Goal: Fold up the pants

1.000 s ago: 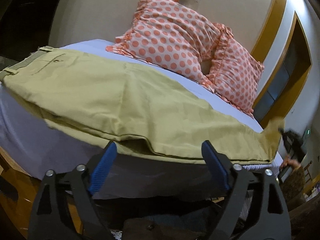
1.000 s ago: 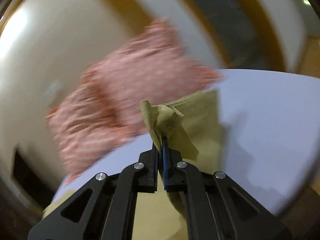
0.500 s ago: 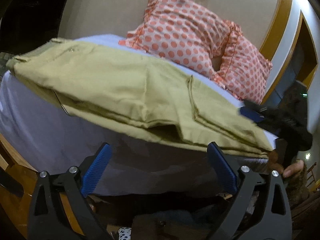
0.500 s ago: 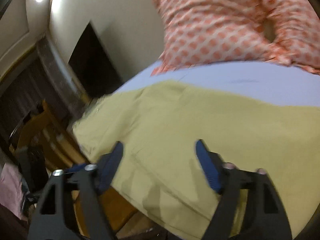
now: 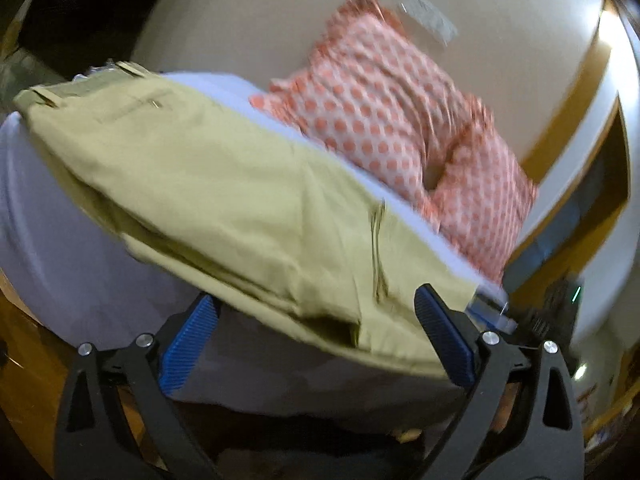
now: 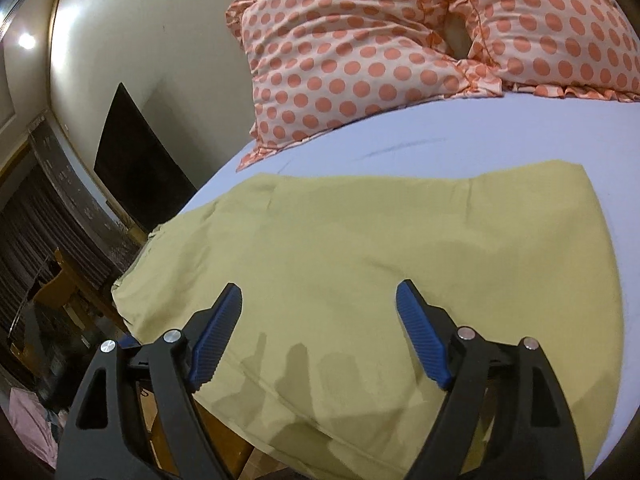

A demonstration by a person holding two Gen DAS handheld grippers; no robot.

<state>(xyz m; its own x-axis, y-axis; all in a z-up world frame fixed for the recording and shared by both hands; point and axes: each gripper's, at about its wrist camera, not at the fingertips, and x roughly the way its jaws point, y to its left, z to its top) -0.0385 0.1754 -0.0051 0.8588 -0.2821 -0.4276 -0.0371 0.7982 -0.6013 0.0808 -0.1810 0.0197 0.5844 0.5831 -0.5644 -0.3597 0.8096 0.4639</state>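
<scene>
The khaki pants [image 5: 224, 184] lie folded on the lavender bed sheet [image 5: 48, 216], waistband at the far left, a folded layer on top at the right. They also fill the right wrist view [image 6: 400, 264]. My left gripper [image 5: 316, 320] is open and empty, low at the bed's near edge just below the pants' edge. My right gripper [image 6: 320, 312] is open and empty, hovering over the pants. Its tip shows at the right of the left wrist view [image 5: 492, 312].
Two orange polka-dot pillows [image 6: 360, 60] lean against the wall at the head of the bed [image 6: 440, 148]. A wooden bed frame and floor [image 5: 24, 360] lie below. A dark doorway [image 6: 136, 160] and wooden furniture [image 6: 52, 292] stand at the left.
My right gripper carried the leg ends over onto the pants, let go and opened, and now hovers above the fold. My left gripper shifted closer to the pants' edge, still open.
</scene>
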